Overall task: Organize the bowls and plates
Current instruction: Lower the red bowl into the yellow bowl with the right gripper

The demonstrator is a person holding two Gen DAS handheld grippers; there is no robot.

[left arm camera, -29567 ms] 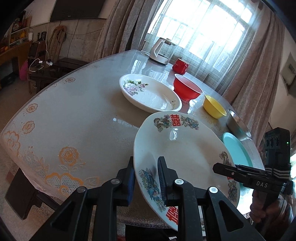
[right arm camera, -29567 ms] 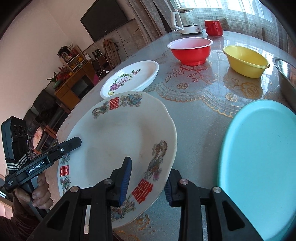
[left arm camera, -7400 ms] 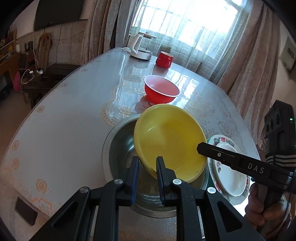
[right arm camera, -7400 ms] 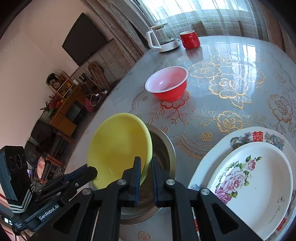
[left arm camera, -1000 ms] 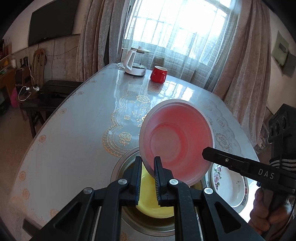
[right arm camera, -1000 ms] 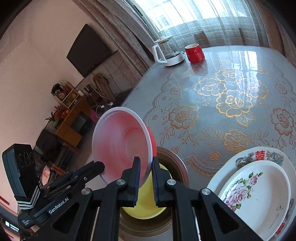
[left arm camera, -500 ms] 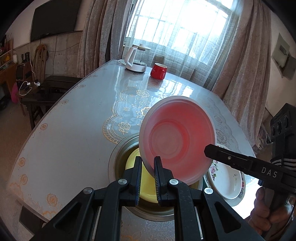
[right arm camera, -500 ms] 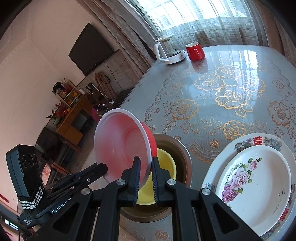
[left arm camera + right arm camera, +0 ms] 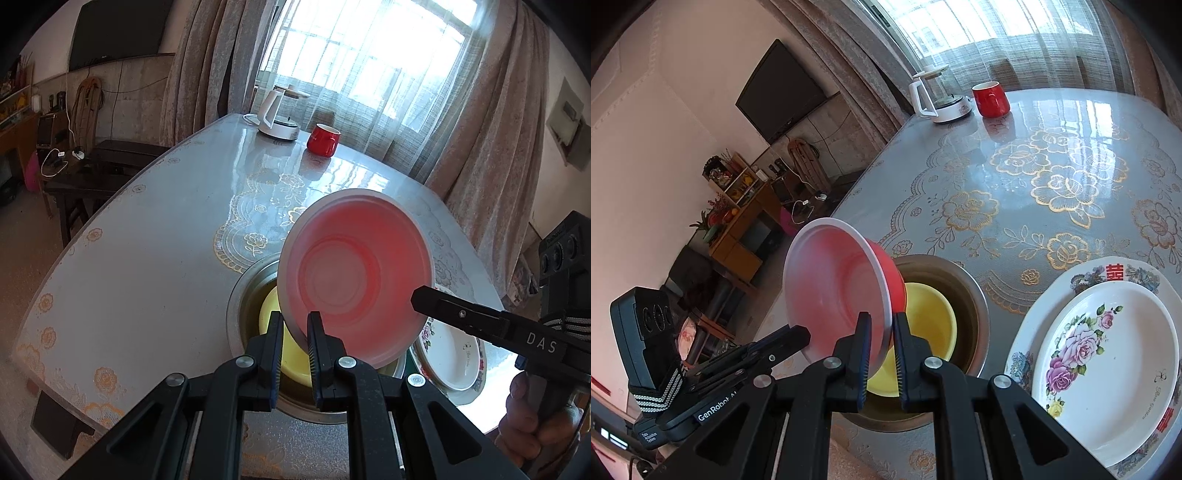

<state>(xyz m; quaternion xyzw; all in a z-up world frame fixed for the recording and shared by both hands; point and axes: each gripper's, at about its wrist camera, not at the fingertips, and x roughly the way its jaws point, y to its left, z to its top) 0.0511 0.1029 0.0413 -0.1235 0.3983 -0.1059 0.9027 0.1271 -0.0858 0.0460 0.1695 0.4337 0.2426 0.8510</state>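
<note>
Left gripper point(image 9: 293, 334): its fingers are clamping the near rim of the red bowl point(image 9: 356, 275), tilting it up on edge.
Right gripper point(image 9: 879, 338): its fingers are pinching the same bowl's rim from the opposite side.
Red bowl: hanging between both pairs of fingers, just above the yellow bowl point(image 9: 929, 314).
Yellow bowl: sitting inside the metal bowl point(image 9: 973, 295), right beneath the fingers.
Plates point(image 9: 1108, 343): stacked to the right of the right fingers on the tabletop point(image 9: 1034, 166).
</note>
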